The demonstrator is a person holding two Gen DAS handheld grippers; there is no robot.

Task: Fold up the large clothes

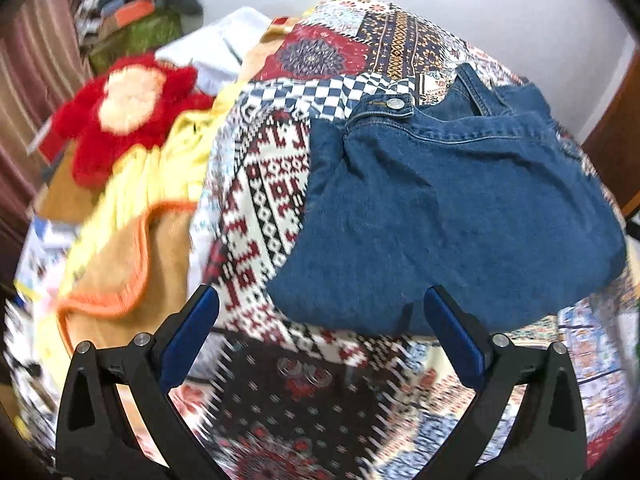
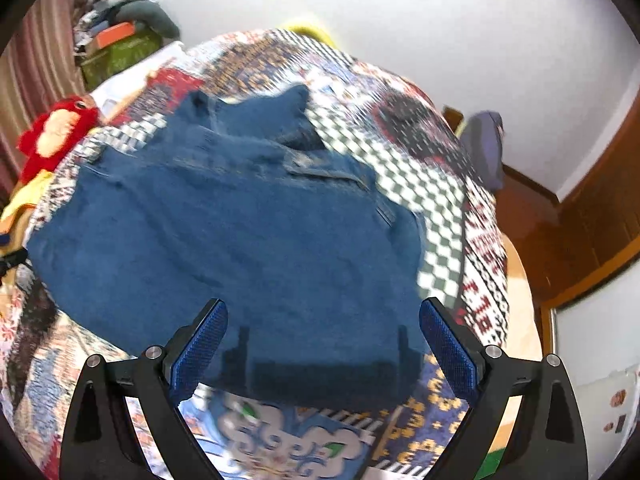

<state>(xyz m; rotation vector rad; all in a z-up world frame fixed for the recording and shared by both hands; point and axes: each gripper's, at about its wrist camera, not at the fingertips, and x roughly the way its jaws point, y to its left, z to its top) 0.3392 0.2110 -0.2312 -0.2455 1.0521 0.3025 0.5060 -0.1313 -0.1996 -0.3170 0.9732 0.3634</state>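
A pair of blue denim jeans (image 1: 452,208) lies folded on a patchwork-patterned bedspread (image 1: 264,200), its waistband button toward the far side. My left gripper (image 1: 320,320) hangs open above the near left edge of the jeans, with nothing between its blue pads. In the right wrist view the jeans (image 2: 224,232) fill the middle of the bed. Above their near edge my right gripper (image 2: 324,328) stands wide open, holding nothing. The cloth lies below both grippers, apart from the fingers.
A red and cream plush toy (image 1: 128,108) lies at the left of the bed beside yellow and orange cloths (image 1: 132,216). Boxes and clothes (image 2: 120,40) are stacked in the far left corner by a curtain. Wooden furniture (image 2: 592,208) stands to the right.
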